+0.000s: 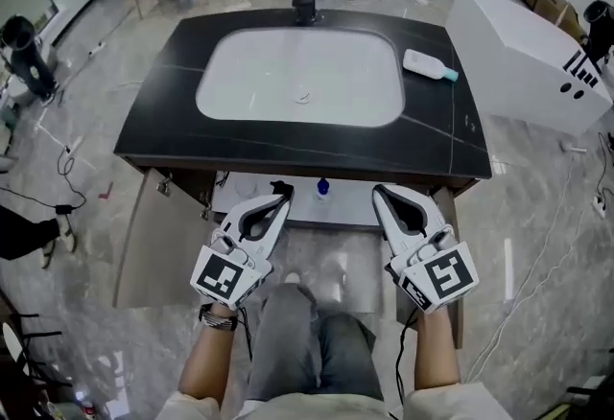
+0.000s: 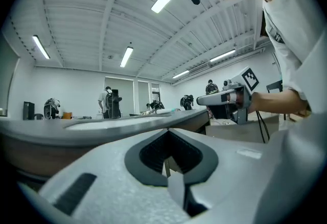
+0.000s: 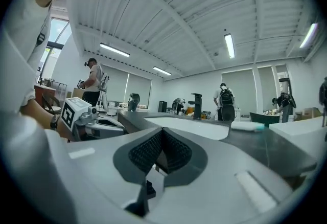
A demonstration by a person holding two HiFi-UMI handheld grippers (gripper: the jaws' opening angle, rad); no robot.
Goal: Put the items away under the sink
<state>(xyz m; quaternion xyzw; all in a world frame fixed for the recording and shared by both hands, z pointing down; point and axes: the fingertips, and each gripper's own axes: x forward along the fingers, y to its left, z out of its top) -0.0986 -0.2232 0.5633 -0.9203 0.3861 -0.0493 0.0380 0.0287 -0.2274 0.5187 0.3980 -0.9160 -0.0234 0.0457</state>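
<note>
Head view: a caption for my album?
Left gripper, right gripper, both shut, before the sink; bottle on counter.

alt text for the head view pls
Seen from above, a person holds the left tongs and right tongs, both shut and empty, before a black counter with a white sink. A white bottle lies right of the basin.

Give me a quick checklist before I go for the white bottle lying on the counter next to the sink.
1. Left hand-held gripper free: ok, jaws together, nothing between them.
2. Right hand-held gripper free: ok, also shut and empty.
3. Jaws ready to grasp: not ok, both need opening first.
4. White bottle accessible: ok, it lies alone on the counter, right of the basin.
5. Cabinet door open: ok, swung out.
6. Space in the cabinet: cannot tell, only a blue-capped bottle shows at its front.
</note>
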